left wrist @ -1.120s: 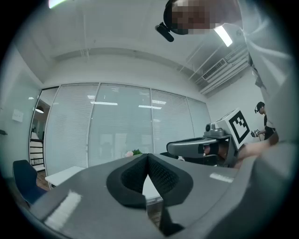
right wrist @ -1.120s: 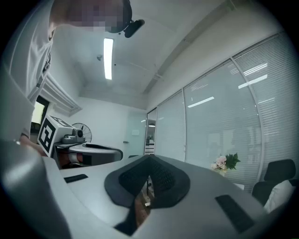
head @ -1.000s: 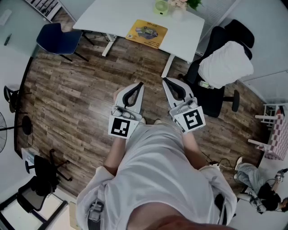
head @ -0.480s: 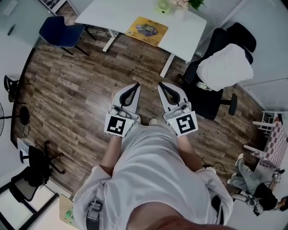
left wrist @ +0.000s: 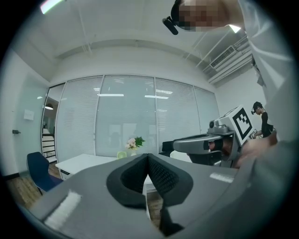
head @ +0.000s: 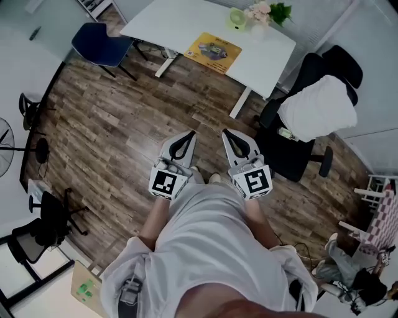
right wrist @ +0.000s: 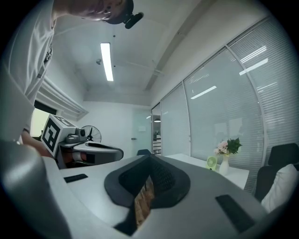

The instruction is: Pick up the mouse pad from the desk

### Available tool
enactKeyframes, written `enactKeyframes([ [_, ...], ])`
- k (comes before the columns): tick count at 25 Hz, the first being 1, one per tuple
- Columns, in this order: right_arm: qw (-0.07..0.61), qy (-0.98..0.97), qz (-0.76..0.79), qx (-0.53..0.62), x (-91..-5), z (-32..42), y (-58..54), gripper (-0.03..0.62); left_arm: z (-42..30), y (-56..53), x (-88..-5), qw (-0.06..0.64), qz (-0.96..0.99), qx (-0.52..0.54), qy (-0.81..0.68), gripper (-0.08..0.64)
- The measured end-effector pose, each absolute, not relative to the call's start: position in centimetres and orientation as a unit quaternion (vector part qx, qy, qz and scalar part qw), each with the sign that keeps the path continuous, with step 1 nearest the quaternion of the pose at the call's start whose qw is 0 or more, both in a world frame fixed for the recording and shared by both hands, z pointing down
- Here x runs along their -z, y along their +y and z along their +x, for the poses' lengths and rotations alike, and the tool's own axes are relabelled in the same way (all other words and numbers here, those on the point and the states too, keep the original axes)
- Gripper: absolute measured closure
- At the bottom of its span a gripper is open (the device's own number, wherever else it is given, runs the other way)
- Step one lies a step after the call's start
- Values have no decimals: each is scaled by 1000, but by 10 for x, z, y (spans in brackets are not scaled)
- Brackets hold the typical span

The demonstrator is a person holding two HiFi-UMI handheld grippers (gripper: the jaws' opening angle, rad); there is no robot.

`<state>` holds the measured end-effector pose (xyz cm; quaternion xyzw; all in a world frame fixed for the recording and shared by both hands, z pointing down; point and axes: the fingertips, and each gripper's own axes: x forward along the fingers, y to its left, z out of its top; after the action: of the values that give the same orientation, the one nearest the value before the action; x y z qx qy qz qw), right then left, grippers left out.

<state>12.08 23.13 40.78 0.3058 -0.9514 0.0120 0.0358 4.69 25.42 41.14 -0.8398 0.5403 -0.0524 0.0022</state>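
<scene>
Mouse pad (head: 214, 51) sits well beyond level left gripper (head: 191, 133) and right gripper (head: 225, 132).

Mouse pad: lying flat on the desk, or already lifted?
Flat. The yellow mouse pad lies spread on the white desk, far ahead of the left gripper and right gripper, both shut and empty.

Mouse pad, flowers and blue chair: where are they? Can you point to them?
mouse pad (head: 214, 52), head view, middle of its yellow top.
flowers (head: 262, 10), head view, the pink blooms.
blue chair (head: 98, 45), head view, middle of its seat.
</scene>
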Motion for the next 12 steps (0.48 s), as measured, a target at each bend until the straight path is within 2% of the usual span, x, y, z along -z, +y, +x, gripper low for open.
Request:
enactKeyframes([
  [12, 40, -951, 299, -62, -430, 126, 231, 591, 50, 266, -425, -10, -833, 74, 548, 577],
])
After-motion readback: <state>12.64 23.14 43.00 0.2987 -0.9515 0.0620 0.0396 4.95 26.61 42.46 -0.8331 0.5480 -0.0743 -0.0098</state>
